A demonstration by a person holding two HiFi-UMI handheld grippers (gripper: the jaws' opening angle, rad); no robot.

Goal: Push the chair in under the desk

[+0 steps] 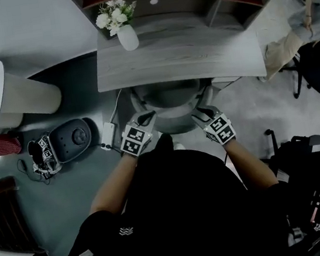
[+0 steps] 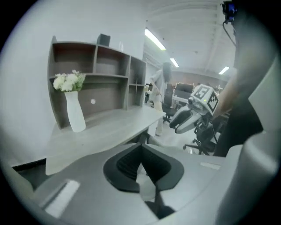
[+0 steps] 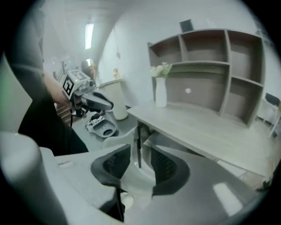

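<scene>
Left hand-held gripper [image 1: 148, 118] at chair back [image 1: 170, 97]

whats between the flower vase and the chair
Only bare desk top. In the head view nothing stands between the vase and the chair, which sits partly under the desk's near edge.

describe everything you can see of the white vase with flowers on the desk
The tall white vase is smooth and plain, ceramic by the look of it, narrow at the neck and wider toward the base. It holds a small bunch of white flowers with green leaves. It stands upright on the grey wood-grain desk, near the back corner on the person's left, just in front of the open grey-brown shelf unit. Apart from the desk and the flowers, nothing touches it.
</scene>
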